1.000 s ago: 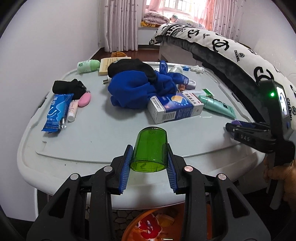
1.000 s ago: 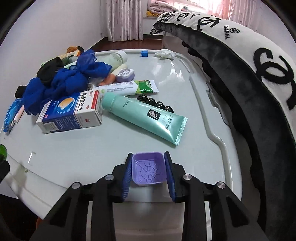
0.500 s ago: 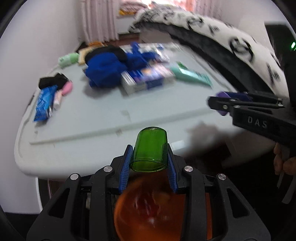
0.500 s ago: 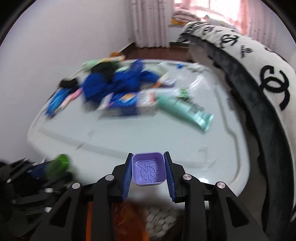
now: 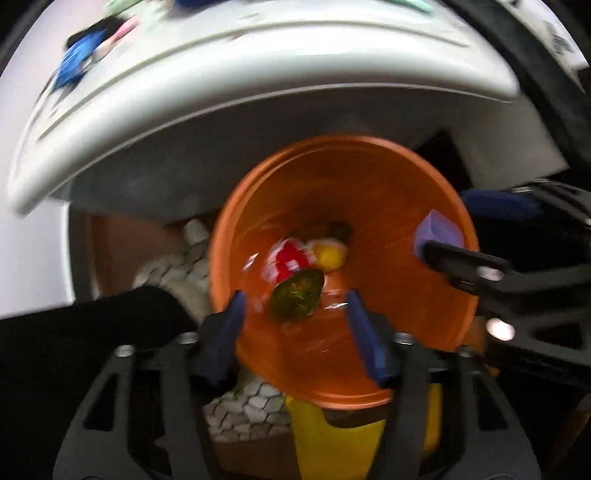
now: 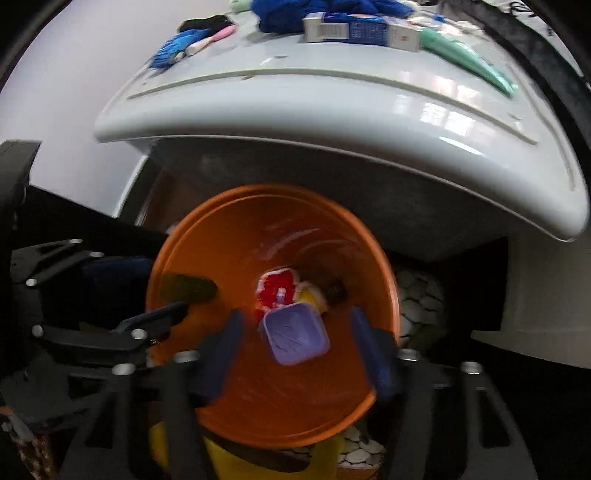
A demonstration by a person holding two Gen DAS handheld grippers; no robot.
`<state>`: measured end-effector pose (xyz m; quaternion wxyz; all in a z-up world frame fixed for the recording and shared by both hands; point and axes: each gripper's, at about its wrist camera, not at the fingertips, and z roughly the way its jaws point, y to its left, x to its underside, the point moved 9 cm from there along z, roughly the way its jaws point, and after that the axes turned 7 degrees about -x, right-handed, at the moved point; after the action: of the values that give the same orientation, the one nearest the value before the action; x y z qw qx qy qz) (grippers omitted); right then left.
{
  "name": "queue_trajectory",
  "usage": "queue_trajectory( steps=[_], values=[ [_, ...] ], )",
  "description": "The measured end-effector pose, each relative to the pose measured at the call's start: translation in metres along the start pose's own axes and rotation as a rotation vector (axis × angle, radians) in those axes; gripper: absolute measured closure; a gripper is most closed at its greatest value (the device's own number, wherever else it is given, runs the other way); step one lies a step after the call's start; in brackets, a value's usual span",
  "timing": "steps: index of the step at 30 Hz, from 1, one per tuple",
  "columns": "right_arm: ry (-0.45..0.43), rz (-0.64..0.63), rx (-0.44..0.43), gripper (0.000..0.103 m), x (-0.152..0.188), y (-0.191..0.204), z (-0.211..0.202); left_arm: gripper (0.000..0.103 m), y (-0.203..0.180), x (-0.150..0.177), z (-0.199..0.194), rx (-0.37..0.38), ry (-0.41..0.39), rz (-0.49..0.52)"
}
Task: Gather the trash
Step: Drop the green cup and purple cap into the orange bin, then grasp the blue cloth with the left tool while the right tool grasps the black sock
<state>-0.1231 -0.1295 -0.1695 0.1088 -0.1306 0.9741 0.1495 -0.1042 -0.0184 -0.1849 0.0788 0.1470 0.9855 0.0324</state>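
An orange bin [image 5: 369, 192] [image 6: 229, 243] stands below the table's front edge. My left gripper [image 5: 295, 325] is open over its mouth, and the green cup [image 5: 297, 299] hangs loose between the spread blue pads, above the bin's inside. It also shows in the right wrist view [image 6: 192, 288]. My right gripper [image 6: 295, 343] is open too, and the purple square cup [image 6: 295, 332] floats free between its pads over the bin. It shows at the bin's right rim in the left wrist view [image 5: 439, 232]. Red and yellow trash [image 5: 291, 254] lies at the bottom.
The white table [image 6: 332, 110] overhangs the bin and carries a blue cloth [image 6: 325, 11], a blue-and-white box [image 6: 354, 29], a green tube [image 6: 469, 62] and a blue packet [image 6: 173, 48]. A pebble-pattern mat [image 5: 243, 406] and a yellow object [image 5: 332, 443] lie under the bin.
Both grippers swung down from the table to over the orange bin and opened. The green cup and the purple cup have left the pads and are dropping in.
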Motion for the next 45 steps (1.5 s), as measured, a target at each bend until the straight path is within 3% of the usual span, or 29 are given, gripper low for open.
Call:
queue_trajectory(
  steps=[3, 8, 11, 13, 17, 23, 30, 31, 32, 33, 36, 40, 45],
  values=[
    [-0.028, 0.040, -0.016, 0.032, -0.009, -0.007, -0.006, 0.035, 0.007, -0.002, -0.001, 0.013, -0.010, -0.035],
    [-0.149, 0.068, 0.022, 0.032, -0.035, -0.025, -0.032, 0.035, 0.020, -0.020, -0.024, 0.002, -0.121, -0.086],
    [-0.251, 0.089, 0.024, 0.031, -0.062, -0.038, -0.061, 0.035, 0.037, -0.057, -0.060, -0.041, -0.279, -0.122],
    [-0.309, 0.100, 0.023, 0.030, -0.084, -0.050, -0.080, 0.029, 0.051, -0.086, -0.086, -0.077, -0.374, -0.137],
    [-0.457, 0.087, 0.069, 0.026, -0.130, -0.064, -0.127, 0.025, 0.072, -0.147, -0.112, -0.099, -0.495, -0.188],
    [-0.604, 0.043, 0.171, 0.022, -0.167, -0.087, -0.176, 0.025, 0.082, -0.241, -0.079, -0.141, -0.474, -0.235],
    [-0.633, 0.058, 0.157, 0.022, -0.173, -0.103, -0.161, 0.025, 0.094, -0.291, -0.021, -0.066, -0.367, -0.389],
    [-0.623, 0.063, 0.154, 0.022, -0.172, -0.105, -0.155, 0.029, 0.093, -0.297, -0.017, -0.040, -0.388, -0.393],
    [-0.610, 0.069, 0.149, 0.023, -0.172, -0.107, -0.149, 0.060, 0.092, -0.301, -0.018, -0.015, -0.416, -0.383],
    [-0.601, 0.070, 0.147, 0.023, -0.172, -0.108, -0.146, 0.085, 0.091, -0.302, -0.017, -0.021, -0.422, -0.359],
    [-0.598, 0.069, 0.137, 0.022, -0.171, -0.107, -0.146, 0.090, 0.094, -0.293, -0.032, -0.052, -0.467, -0.328],
    [-0.612, 0.060, 0.125, 0.022, -0.173, -0.103, -0.150, 0.090, 0.107, -0.264, -0.080, -0.103, -0.561, -0.299],
    [-0.604, 0.025, 0.091, 0.022, -0.185, -0.087, -0.149, 0.090, 0.129, -0.220, -0.124, -0.109, -0.599, -0.310]
  ],
)
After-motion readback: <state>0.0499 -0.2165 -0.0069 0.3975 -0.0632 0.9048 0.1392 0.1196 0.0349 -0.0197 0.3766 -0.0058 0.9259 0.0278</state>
